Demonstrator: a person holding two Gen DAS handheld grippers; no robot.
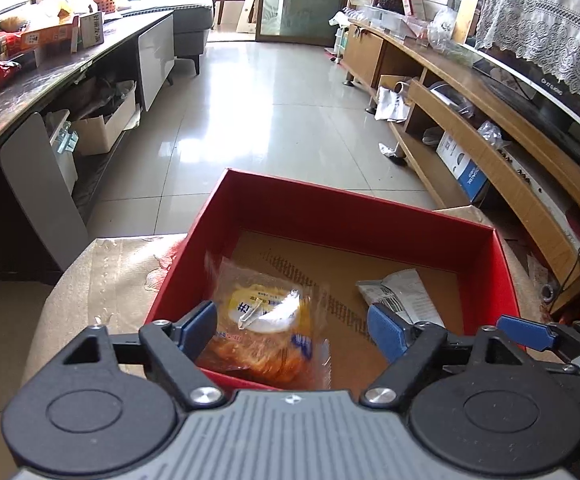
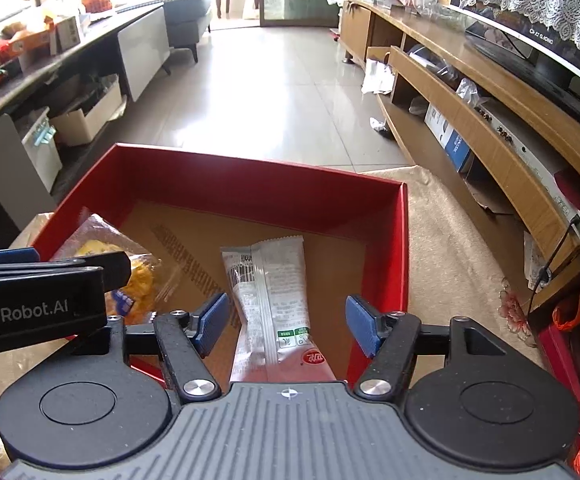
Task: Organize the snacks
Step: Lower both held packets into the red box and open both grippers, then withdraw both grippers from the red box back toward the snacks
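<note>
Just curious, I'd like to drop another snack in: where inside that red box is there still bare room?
The brown floor along the red box's far wall is bare, as is the strip between the clear bread bag and white wrapper. The near side is crowded by both packets and both open tongs.

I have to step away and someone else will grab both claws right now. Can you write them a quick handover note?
Left claw: open, above the clear packet of yellow-orange snacks, not gripping it.
Right claw: open, above the white wrapped snack, not gripping it.
Both packets lie in the red box, on its cardboard floor: the clear packet on the left side, the white one to its right.
Done: two snacks boxed.
Left: more snack packs and cartons seem to sit on the dark table at far left; fetch and box those if they belong to the job.
</note>
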